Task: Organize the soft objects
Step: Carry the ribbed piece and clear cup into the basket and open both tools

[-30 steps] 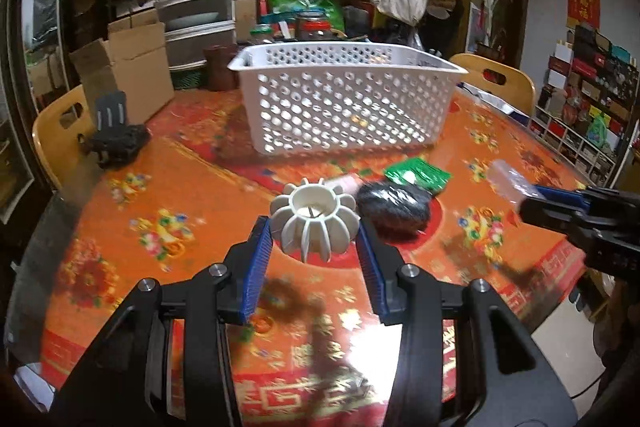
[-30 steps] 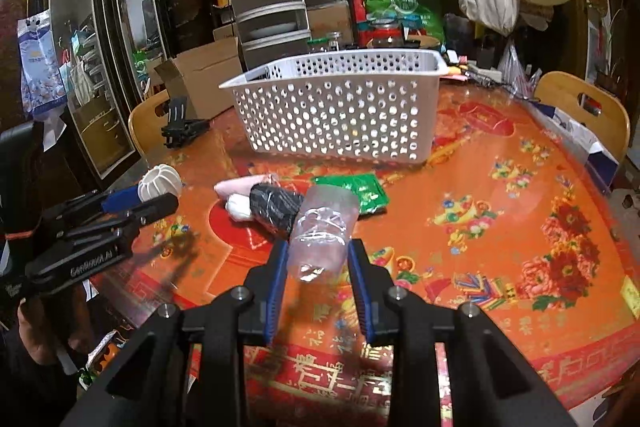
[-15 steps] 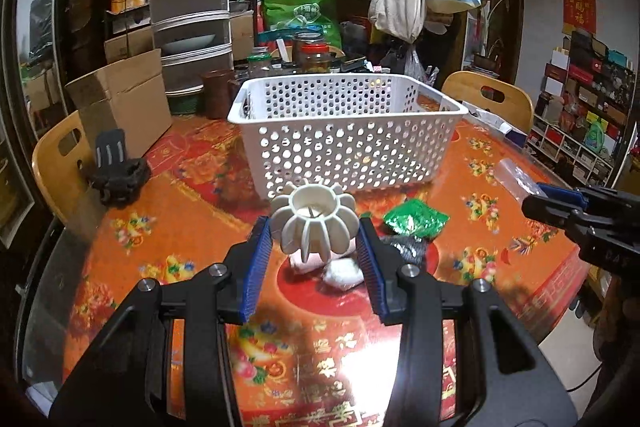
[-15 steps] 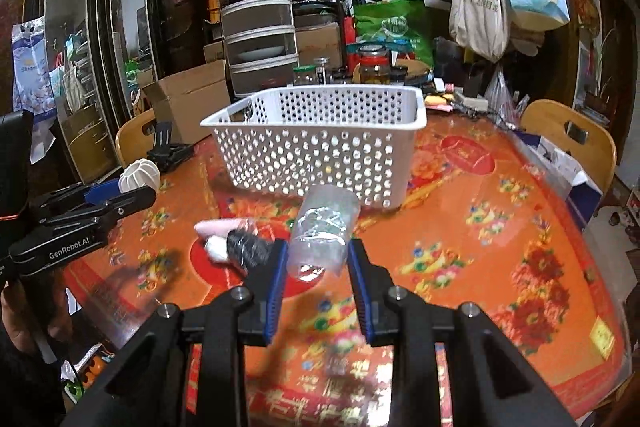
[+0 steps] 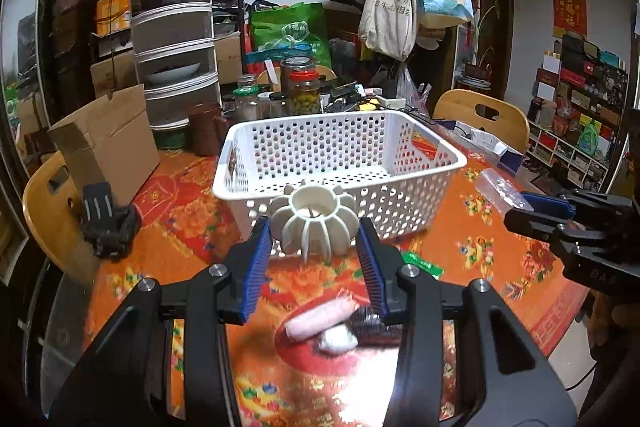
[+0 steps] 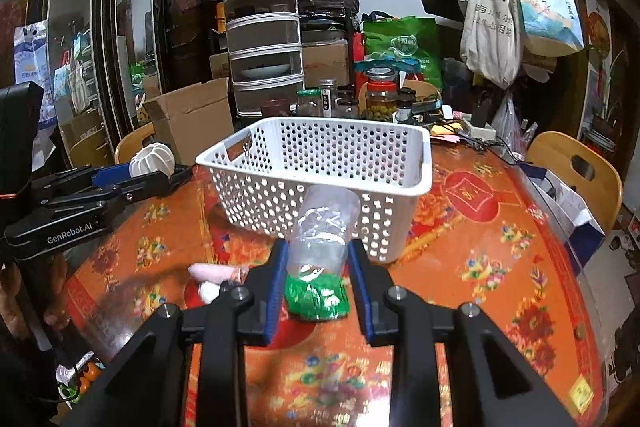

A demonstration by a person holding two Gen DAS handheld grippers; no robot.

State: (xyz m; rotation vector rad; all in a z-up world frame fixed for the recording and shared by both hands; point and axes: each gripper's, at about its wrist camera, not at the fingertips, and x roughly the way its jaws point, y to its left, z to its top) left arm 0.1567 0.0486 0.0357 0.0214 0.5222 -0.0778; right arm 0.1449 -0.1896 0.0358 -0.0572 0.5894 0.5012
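Note:
My left gripper (image 5: 314, 251) is shut on a white ribbed pumpkin-shaped ball (image 5: 314, 223) and holds it above the table, just in front of the white perforated basket (image 5: 340, 163). My right gripper (image 6: 318, 275) is shut on a clear soft plastic bottle (image 6: 324, 231), raised near the basket's front right corner (image 6: 400, 187). On the table below lie a pink roll (image 5: 320, 319), a white wad (image 5: 338, 341), a black bundle (image 5: 370, 323) and a green packet (image 6: 316, 297). Each gripper shows in the other's view, the left (image 6: 132, 179) and the right (image 5: 532, 215).
The round table has an orange-red floral cloth (image 5: 180, 219). A black holder (image 5: 106, 223) and a cardboard box (image 5: 108, 143) stand at the left. Jars (image 5: 304, 91) and stacked containers (image 5: 176, 39) crowd the far side. Wooden chairs (image 6: 576, 179) ring the table.
Both grippers have risen and moved toward the basket with their objects held. The basket now appears nearer and its inside shows; the loose items lie lower in view.

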